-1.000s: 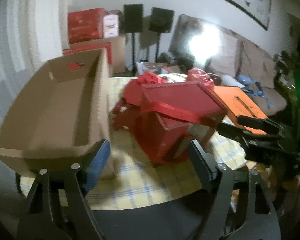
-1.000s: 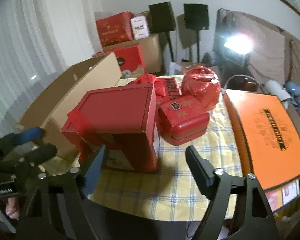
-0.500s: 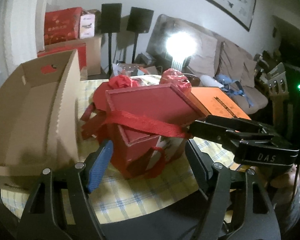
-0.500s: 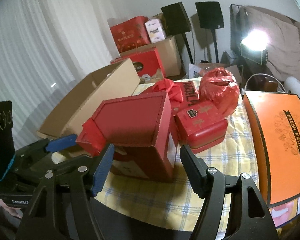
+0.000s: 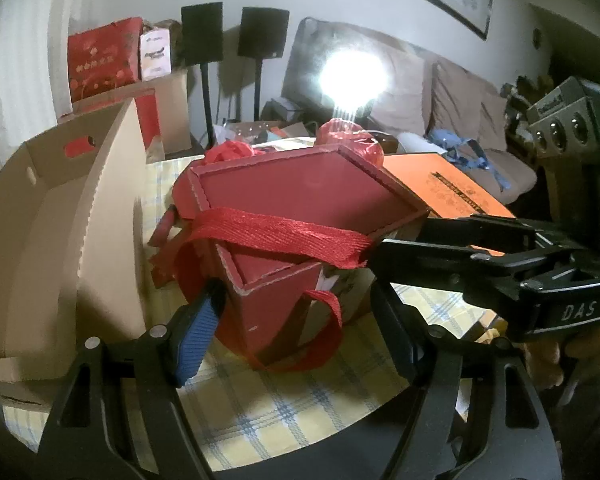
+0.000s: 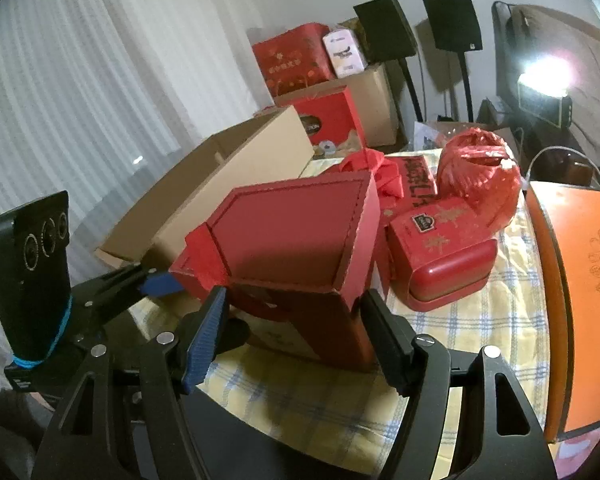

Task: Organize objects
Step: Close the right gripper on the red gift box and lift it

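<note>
A tall red gift box (image 5: 300,208) with a red ribbon handle (image 5: 276,236) stands on the yellow checked tablecloth (image 5: 300,400). It also shows in the right wrist view (image 6: 296,240). My left gripper (image 5: 296,320) is open, its jaws on either side of the box's near corner. My right gripper (image 6: 296,328) is open too, its jaws flanking the box's lower part from the other side. An open cardboard box (image 5: 48,216) stands just left of the gift box.
A red tin (image 6: 444,256), a red plastic bag (image 6: 480,180) and a red bow (image 6: 376,168) lie behind the gift box. A flat orange fruit box (image 6: 580,288) fills the table's right side. Speakers, stacked boxes and a sofa stand beyond.
Both grippers have moved in on the red gift box, which now fills more of each view. Their jaws now straddle it from opposite sides and stay open.
</note>
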Tool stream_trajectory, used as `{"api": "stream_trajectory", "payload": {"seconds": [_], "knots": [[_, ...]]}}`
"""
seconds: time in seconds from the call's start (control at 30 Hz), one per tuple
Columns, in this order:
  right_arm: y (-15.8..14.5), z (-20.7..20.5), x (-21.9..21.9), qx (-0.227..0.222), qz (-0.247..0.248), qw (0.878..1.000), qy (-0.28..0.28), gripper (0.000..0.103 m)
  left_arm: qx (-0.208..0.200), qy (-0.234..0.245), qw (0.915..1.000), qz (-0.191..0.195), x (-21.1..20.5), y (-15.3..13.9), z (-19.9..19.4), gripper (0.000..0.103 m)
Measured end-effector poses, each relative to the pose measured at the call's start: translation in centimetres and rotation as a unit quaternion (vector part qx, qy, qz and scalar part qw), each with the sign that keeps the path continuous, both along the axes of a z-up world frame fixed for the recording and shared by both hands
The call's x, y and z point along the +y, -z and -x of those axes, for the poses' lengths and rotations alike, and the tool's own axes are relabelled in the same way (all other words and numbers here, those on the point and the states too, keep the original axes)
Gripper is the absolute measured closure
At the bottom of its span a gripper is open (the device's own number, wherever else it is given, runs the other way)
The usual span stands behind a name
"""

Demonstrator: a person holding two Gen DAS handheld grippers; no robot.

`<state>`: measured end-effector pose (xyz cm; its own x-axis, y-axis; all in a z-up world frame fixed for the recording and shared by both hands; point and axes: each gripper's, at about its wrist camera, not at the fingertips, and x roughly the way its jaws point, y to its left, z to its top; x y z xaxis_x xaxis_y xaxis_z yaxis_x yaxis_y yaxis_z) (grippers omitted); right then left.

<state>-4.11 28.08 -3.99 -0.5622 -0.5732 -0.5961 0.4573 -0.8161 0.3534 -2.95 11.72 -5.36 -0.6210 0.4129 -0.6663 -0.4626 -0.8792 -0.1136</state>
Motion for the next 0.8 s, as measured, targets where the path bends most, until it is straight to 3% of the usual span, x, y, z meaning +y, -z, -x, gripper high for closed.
{"api": "stream_trajectory", "payload": {"seconds": [0.4, 0.53, 0.8], "knots": [[-0.3, 0.2, -0.9, -0.006, -0.022, 1.000, 0.012, 0.033, -0.024, -0.006, 0.9997, -0.006, -0.1, 1.1, 1.6, 0.030], [-1.5, -0.2, -1.9, 0.012, -0.053, 0.998, 0.014, 0.034, -0.007, -0.010, 0.9999, -0.012, -0.5, -0.3, 1.0, 0.030], [-4.6, 0.2, -1.9, 0.017, -0.042, 0.999, 0.028, 0.038, 0.008, -0.008, 0.9992, -0.038, -1.4, -3.8, 0.8, 0.030]]}}
